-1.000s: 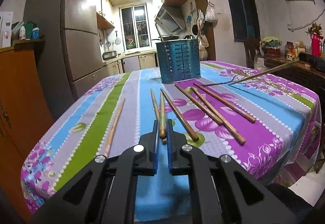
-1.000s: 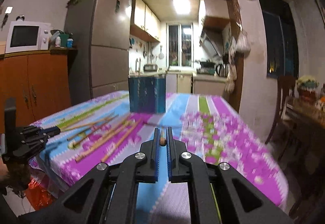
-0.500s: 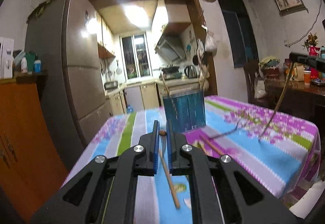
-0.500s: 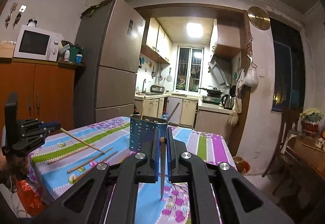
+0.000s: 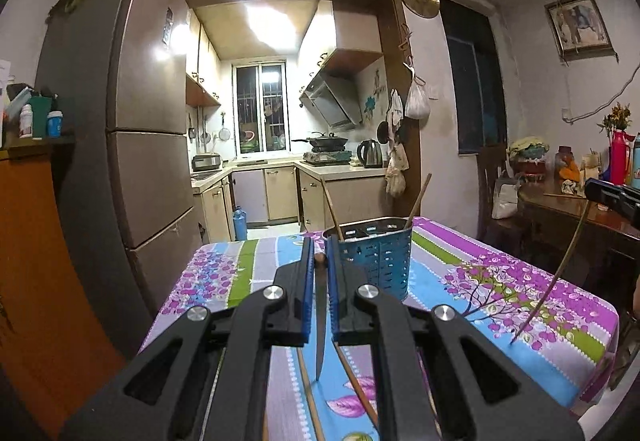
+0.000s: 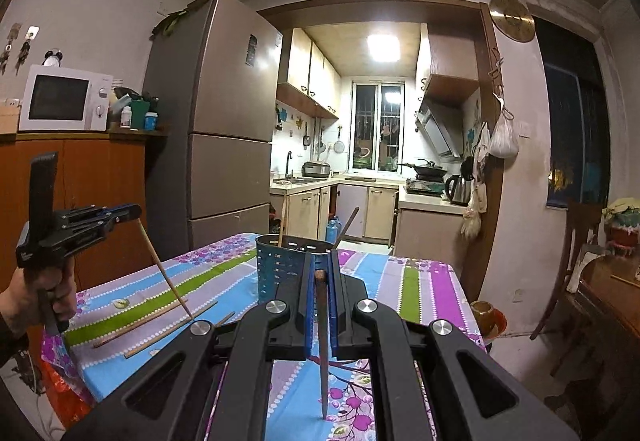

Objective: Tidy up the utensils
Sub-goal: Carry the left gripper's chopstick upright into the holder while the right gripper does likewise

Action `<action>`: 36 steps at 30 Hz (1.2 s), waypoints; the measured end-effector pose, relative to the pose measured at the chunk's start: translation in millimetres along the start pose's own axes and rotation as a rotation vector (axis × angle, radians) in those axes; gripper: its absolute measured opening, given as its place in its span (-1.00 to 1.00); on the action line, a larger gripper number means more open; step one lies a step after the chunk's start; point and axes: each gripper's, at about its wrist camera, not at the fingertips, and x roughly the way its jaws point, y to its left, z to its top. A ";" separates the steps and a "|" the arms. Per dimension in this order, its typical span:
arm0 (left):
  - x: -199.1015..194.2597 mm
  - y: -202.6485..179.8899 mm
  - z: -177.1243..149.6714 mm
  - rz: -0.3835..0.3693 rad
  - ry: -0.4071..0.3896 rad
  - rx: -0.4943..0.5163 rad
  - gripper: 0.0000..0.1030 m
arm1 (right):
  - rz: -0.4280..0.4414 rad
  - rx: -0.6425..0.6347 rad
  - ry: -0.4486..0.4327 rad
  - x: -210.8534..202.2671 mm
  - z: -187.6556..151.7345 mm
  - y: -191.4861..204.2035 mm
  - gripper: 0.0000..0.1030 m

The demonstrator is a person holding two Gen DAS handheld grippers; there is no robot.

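Note:
My left gripper (image 5: 319, 261) is shut on a wooden chopstick (image 5: 319, 325) that hangs point-down over the flowered tablecloth (image 5: 500, 289). My right gripper (image 6: 320, 275) is shut on another chopstick (image 6: 322, 353), also hanging point-down. A blue perforated utensil holder (image 5: 374, 257) stands on the table ahead with two sticks leaning in it; it also shows in the right wrist view (image 6: 276, 269). Loose chopsticks (image 6: 160, 325) lie on the table. The left gripper shows in the right wrist view (image 6: 134, 211), the right gripper's chopstick in the left wrist view (image 5: 552, 277).
A fridge (image 5: 136, 145) and an orange cabinet (image 5: 36, 261) stand left of the table. A dark side table (image 5: 576, 209) with bottles and a chair (image 6: 568, 265) are at the right. The kitchen (image 6: 376, 177) lies behind.
Both grippers have lifted their chopsticks off the table and tipped them from lying flat to hanging nearly upright. The cameras now look level at the holder.

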 end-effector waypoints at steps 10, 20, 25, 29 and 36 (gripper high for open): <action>10.8 -9.6 61.7 -0.058 -0.006 0.033 -0.90 | 0.033 0.001 -0.025 25.8 51.7 -7.3 -0.86; 38.1 3.8 134.5 -0.098 -0.037 -0.051 -0.90 | 0.060 0.010 -0.039 71.3 127.4 -15.1 -0.86; 52.6 5.4 173.6 -0.087 -0.078 -0.063 -0.90 | 0.048 0.003 -0.059 98.9 172.0 -18.5 -0.86; 67.6 8.9 195.0 -0.077 -0.102 -0.069 -0.90 | 0.040 0.010 -0.070 126.6 201.1 -24.1 -0.86; 100.9 4.8 209.6 -0.088 -0.124 -0.087 -0.90 | 0.029 0.037 -0.055 172.0 221.0 -30.9 -0.86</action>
